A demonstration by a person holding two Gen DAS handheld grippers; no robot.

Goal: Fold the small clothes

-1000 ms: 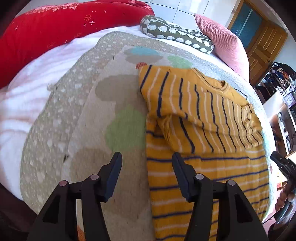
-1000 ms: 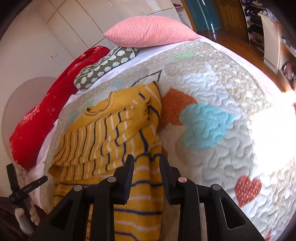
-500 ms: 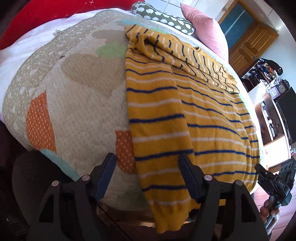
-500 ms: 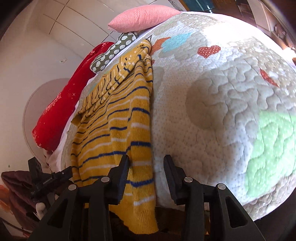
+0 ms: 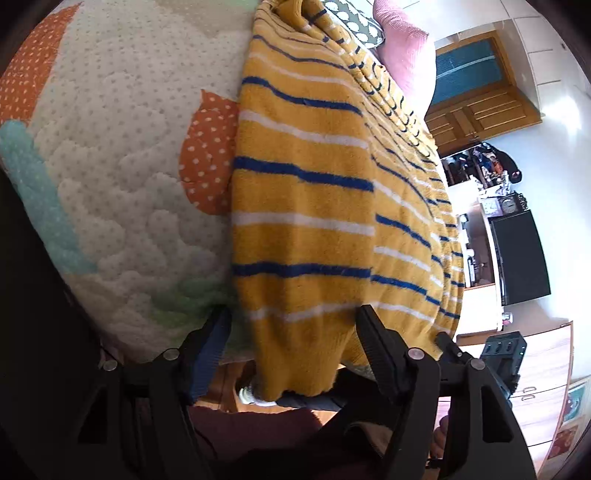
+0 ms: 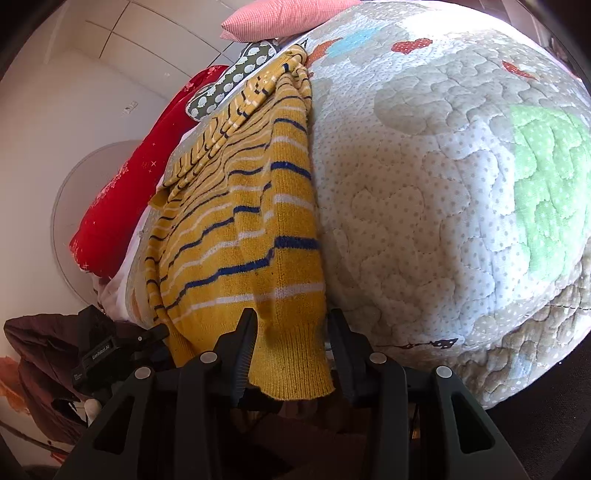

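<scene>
1. Sweater (image 5: pixel 303 206) first: we see a yellow knit sweater with blue and white stripes. It lies on the bed quilt (image 5: pixel 122 155), and its bottom hem hangs down over the edge of the bed.
2. In the right wrist view the same sweater (image 6: pixel 258 258) runs up the quilt (image 6: pixel 424 206), with its sleeves folded in at the far end.
3. Our left gripper (image 5: pixel 291 332) is at the hem's left corner. Its jaws are wide apart, one on each side of the hanging cloth, and they do not pinch it.
4. Our right gripper (image 6: pixel 291 332) is at the hem's other corner. Its jaws are apart too, with the ribbed edge hanging between them.
5. The quilt is bumpy and has dots, with orange, green and blue patches.
6. At the far end of the bed we see a pink pillow (image 6: pixel 288 18), a gray-green spotted pillow (image 6: pixel 236 77) and a red blanket (image 6: pixel 136 177).
7. Past the bed, the left wrist view shows a wooden door (image 5: pixel 476 88) and a black screen (image 5: pixel 521 258).
</scene>
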